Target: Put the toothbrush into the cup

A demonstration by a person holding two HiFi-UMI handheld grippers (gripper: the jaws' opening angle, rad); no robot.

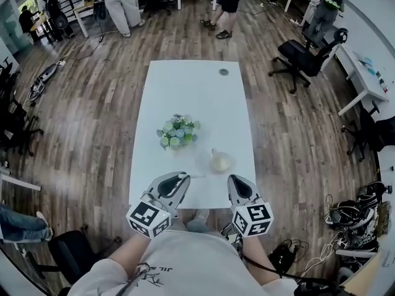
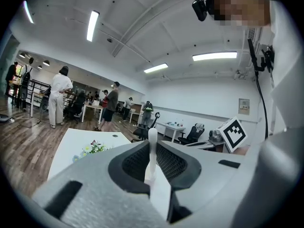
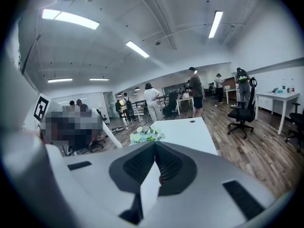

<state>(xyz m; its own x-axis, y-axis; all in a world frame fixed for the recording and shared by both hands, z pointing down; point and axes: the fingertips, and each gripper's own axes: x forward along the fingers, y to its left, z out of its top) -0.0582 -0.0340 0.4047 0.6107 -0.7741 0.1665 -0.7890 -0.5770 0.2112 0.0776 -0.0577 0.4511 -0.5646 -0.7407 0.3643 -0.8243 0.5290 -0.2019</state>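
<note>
A thin white toothbrush (image 2: 152,146) stands up between the jaws of my left gripper (image 1: 182,176), which is shut on it. In the head view its tip (image 1: 196,176) pokes out to the right over the near edge of the white table (image 1: 203,97). A pale, see-through cup (image 1: 220,161) stands on the table just beyond and between the two grippers. My right gripper (image 1: 234,179) hovers at the table's near edge, right of the left one. Its jaws meet with nothing between them (image 3: 154,145). Neither gripper view shows the cup.
A small bunch of pale flowers (image 1: 178,132) sits mid-table, left of the cup. A dark round cap (image 1: 223,72) is set into the far end. Black office chairs (image 1: 305,54) and desks stand to the right. Several people (image 1: 228,5) stand beyond the table.
</note>
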